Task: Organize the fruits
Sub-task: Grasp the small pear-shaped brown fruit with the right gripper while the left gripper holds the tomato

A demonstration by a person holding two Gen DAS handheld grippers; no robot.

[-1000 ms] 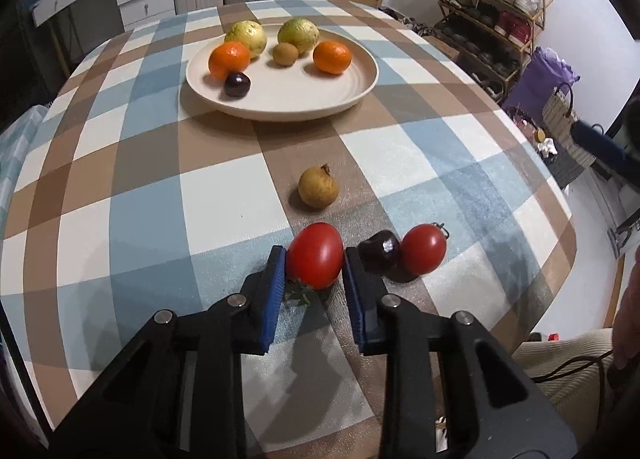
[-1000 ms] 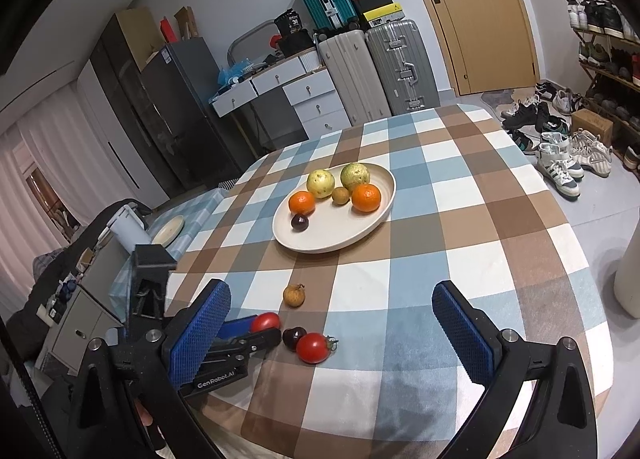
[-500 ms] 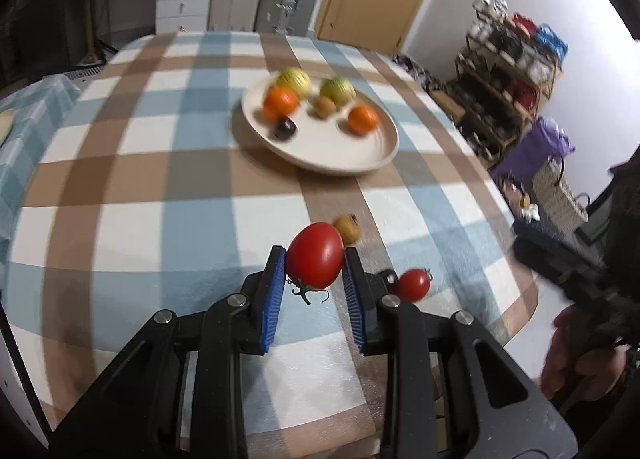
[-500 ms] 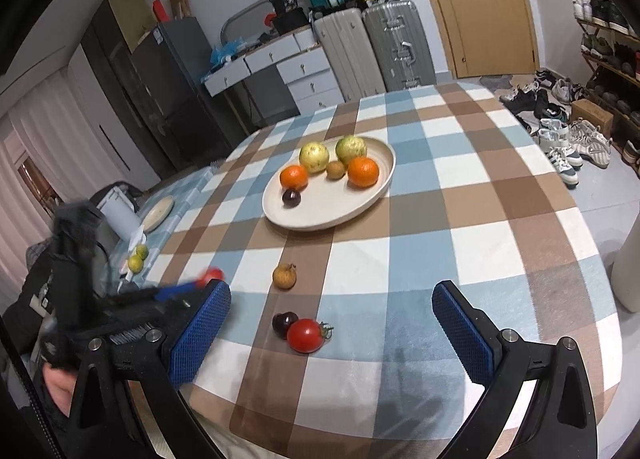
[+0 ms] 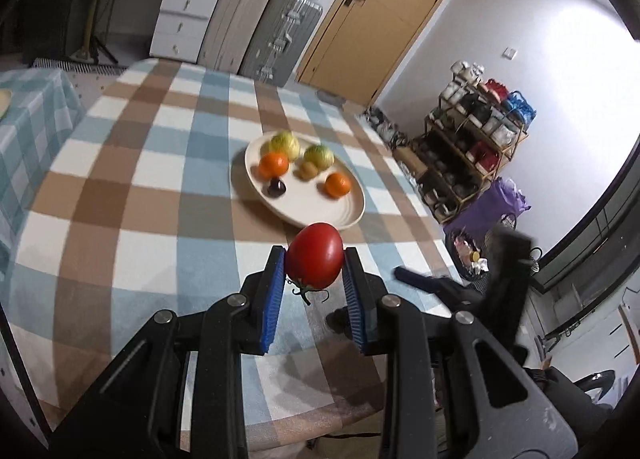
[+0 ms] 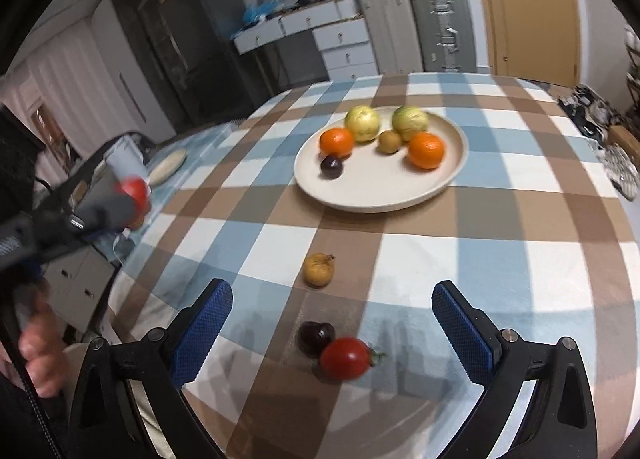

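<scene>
My left gripper (image 5: 314, 271) is shut on a large red tomato (image 5: 315, 255) and holds it high above the checked table, short of the cream plate (image 5: 344, 219). The plate carries two oranges, two yellow-green fruits, a small brown fruit and a dark plum. In the right wrist view the left gripper and its tomato (image 6: 134, 191) show blurred at the far left. My right gripper (image 6: 334, 317) is open and empty, low over a dark plum (image 6: 316, 337) and a small red tomato (image 6: 345, 357). A brown-yellow fruit (image 6: 318, 269) lies beyond them.
The round table has a blue, brown and white checked cloth (image 6: 500, 227). Suitcases (image 5: 280, 31) and white drawers stand behind it. A shoe rack (image 5: 476, 139) is at the right. A low side table with a small dish (image 6: 168, 167) is at the left.
My left gripper has lifted the large tomato off the table and risen well above it. My right gripper has dropped lower and closer to the plum and small tomato.
</scene>
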